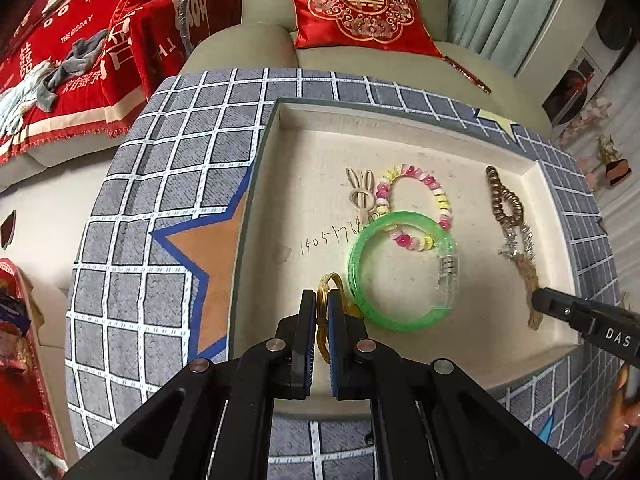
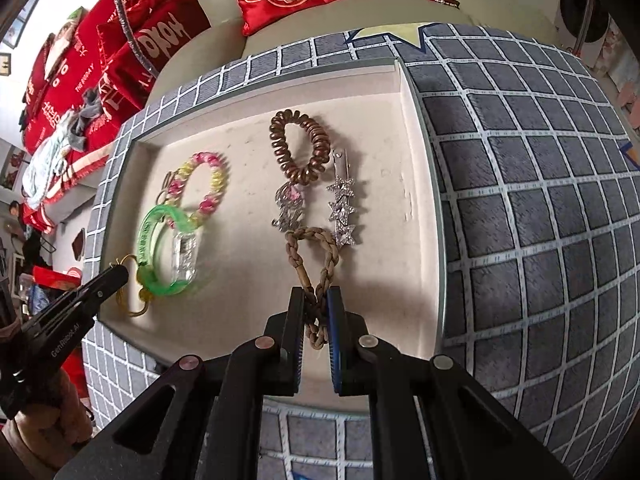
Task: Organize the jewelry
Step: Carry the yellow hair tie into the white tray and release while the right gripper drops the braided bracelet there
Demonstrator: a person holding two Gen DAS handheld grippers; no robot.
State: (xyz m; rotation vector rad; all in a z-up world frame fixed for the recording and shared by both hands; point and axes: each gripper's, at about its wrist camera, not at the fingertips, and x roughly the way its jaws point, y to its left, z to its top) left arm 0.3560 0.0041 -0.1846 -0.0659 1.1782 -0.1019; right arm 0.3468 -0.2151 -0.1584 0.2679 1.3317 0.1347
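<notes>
A shallow cream tray [image 1: 304, 120] [image 2: 256, 80] lies on a grid-patterned cushion. My left gripper [image 1: 322, 300] is shut on a thin yellow cord loop [image 1: 325, 286], also in the right wrist view [image 2: 132, 308]. Beside it lie a green bangle [image 1: 356, 248] [image 2: 146, 236], a pink-and-yellow bead bracelet [image 1: 440, 200] [image 2: 216, 184] and a rabbit charm [image 1: 362, 194]. My right gripper [image 2: 316, 300] is shut on a braided tan bracelet [image 2: 296, 258] [image 1: 530, 276]. A brown coil hair tie [image 2: 316, 128] [image 1: 498, 196] and star hair clips [image 2: 342, 208] lie beyond it.
The cushion [image 1: 160, 184] [image 2: 520, 200] has an orange star patch [image 1: 208, 256]. Behind it is a beige sofa [image 1: 360, 68] with a red embroidered pillow [image 1: 360, 4] and red blankets [image 1: 60, 60]. The right gripper shows at the tray's right side [image 1: 580, 316].
</notes>
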